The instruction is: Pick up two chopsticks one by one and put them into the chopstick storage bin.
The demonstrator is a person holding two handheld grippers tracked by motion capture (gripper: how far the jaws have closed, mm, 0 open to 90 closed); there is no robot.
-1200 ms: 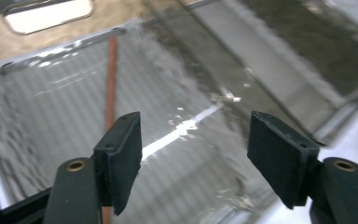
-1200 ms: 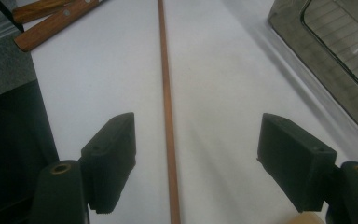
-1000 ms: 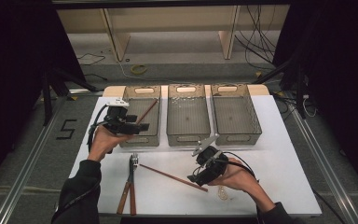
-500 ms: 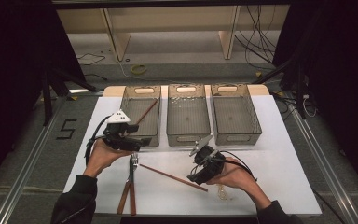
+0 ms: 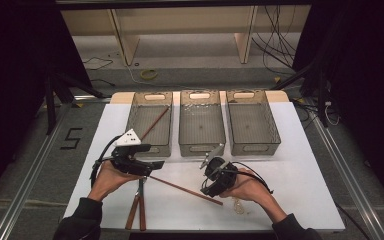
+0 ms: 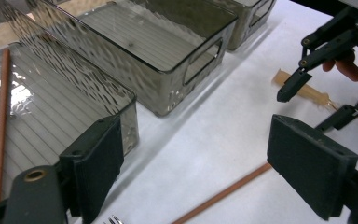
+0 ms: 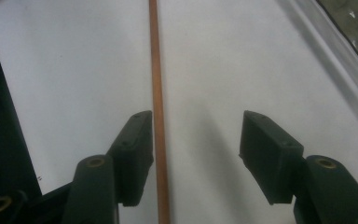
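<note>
Right gripper (image 7: 196,158) is spread wide and empty, hanging low over the white table (image 5: 290,165) with the brown chopstick (image 7: 154,70) running up between its jaws, hugging the left pad. In the high view that stick (image 5: 185,190) lies loose on the table, slanted, between the two hands.

Left gripper (image 6: 209,172) is wide open too, nothing in it, sitting just in front of the left bin (image 5: 150,120) near its front corner. A second chopstick (image 5: 155,122) lies diagonally inside that bin. The middle bin (image 5: 201,120) and right bin (image 5: 252,120) look empty. Pliers with reddish handles (image 5: 137,210) lie near the table's front edge below the left hand, and there's a small pale thing (image 5: 237,205) by the right wrist that I can't identify.

My guess on handling: the stick is light, stiff and round, so it'll roll or swivel if pinched off-centre. I'd center the jaws across it and grab near the middle so it doesn't tip.
</note>
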